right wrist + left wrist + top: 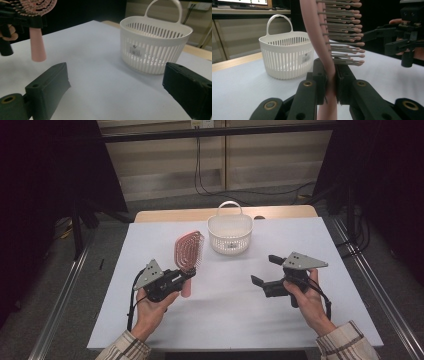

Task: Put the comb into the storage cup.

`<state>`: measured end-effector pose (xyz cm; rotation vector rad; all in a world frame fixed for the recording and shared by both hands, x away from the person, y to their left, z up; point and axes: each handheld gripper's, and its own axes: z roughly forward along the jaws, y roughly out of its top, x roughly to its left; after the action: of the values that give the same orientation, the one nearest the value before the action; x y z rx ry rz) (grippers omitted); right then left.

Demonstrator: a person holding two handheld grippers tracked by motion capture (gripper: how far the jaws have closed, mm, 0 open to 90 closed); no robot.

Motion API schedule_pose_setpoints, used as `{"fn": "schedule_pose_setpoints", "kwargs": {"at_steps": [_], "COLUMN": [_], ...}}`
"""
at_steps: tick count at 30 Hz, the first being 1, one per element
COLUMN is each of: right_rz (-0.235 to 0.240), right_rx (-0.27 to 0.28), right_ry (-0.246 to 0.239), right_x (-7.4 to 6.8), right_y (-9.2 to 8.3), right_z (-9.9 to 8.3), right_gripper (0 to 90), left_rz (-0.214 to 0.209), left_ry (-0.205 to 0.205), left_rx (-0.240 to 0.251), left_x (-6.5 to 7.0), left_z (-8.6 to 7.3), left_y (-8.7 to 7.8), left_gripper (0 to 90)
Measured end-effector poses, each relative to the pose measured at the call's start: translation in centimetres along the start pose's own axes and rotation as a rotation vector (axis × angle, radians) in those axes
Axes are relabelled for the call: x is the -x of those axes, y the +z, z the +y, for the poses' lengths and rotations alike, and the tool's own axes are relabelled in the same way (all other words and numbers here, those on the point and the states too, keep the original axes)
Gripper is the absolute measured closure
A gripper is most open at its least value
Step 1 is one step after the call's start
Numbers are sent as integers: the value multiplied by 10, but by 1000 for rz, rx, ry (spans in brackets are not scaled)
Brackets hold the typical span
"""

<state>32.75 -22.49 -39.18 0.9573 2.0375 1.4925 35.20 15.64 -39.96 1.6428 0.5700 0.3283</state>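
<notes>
- We've got the left gripper [186, 276] clamped on the pink hairbrush [189, 249] at its neck, head up, toward the tabletop's left edge.
- Our right gripper [263, 269] hangs released, nothing between the jaws.

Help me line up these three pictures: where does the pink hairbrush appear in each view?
High view: the pink hairbrush stands left of centre, clamped in the left tongs.
Left gripper view: the brush rises up the middle, its neck pinched between the jaws, bristles pointing right.
Right gripper view: it sits in the top left corner, handle pointing down.
Shared landmark: the white basket.
</notes>
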Motion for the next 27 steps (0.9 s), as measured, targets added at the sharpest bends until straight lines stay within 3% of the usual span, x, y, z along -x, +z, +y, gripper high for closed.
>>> {"fn": "schedule_pose_setpoints", "kwargs": {"at_steps": [6, 8, 10, 12, 14, 17, 24, 27], "right_rz": [59, 57, 91, 94, 115, 136, 189, 190], "right_rx": [58, 92, 139, 163, 165, 149, 160, 153], "right_ry": [-22, -26, -18, -46, -45, -43, -11, -29], "right_x": [-8, -11, -14, -17, -19, -20, -19, -21], "right_y": [1, 0, 0, -1, 0, 2, 7, 9], "right_z": [6, 7, 11, 16, 18, 15, 13, 16], "right_gripper": [56, 70, 73, 68, 58, 51, 25, 27], "left_rz": [-14, -34, -32, -43, -51, -53, -97, -109], "left_ry": [78, 55, 81, 94, 98, 65, 72, 77], "left_rx": [16, 23, 22, 17, 15, 14, -23, -33], "left_x": [5, 6, 9, 11, 13, 15, 19, 20], "left_z": [-3, -3, -3, -3, -4, -7, -14, -14], "left_y": [4, 6, 8, 9, 10, 13, 21, 25], "left_gripper": [805, 806, 806, 805, 806, 806, 806, 806]}}
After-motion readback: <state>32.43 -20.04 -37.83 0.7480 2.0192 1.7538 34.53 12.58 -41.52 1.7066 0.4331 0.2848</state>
